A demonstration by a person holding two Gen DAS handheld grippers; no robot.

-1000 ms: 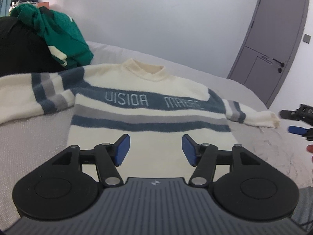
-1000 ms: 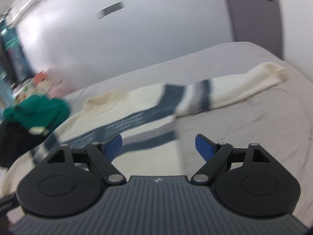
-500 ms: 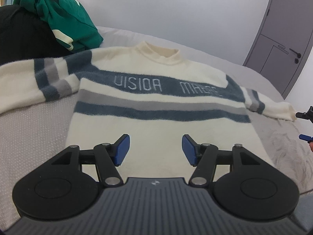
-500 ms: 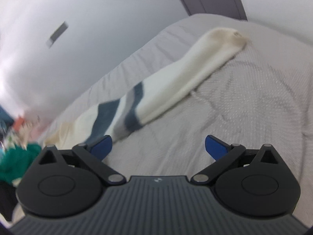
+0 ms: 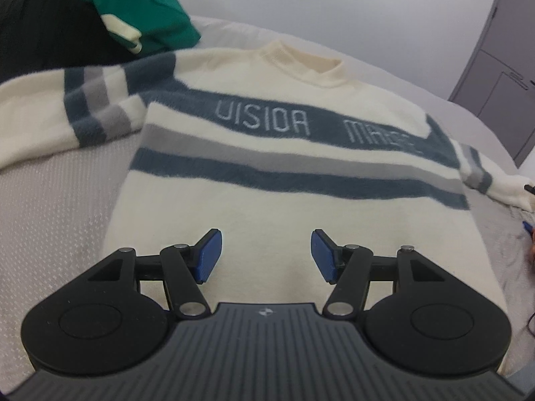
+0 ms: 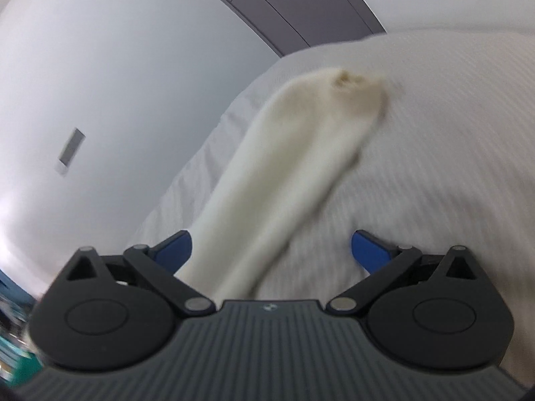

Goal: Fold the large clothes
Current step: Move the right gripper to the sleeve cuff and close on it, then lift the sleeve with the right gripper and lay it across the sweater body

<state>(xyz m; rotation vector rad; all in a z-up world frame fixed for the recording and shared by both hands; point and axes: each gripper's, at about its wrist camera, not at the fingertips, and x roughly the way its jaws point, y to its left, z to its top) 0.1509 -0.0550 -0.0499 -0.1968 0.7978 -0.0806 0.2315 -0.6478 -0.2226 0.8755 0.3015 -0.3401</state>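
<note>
left wrist view showed the left gripper (image 5: 265,254) spread wide above the sweater (image 5: 284,180), flat on the bed (image 5: 57,200); the right gripper (image 6: 271,250), also agape, straddled its sleeve (image 6: 287,180).

A grey bed (image 5: 50,207) fills the room; behind it a plain white wall (image 5: 334,6), and right of the bed a grey door (image 5: 501,77)
</note>
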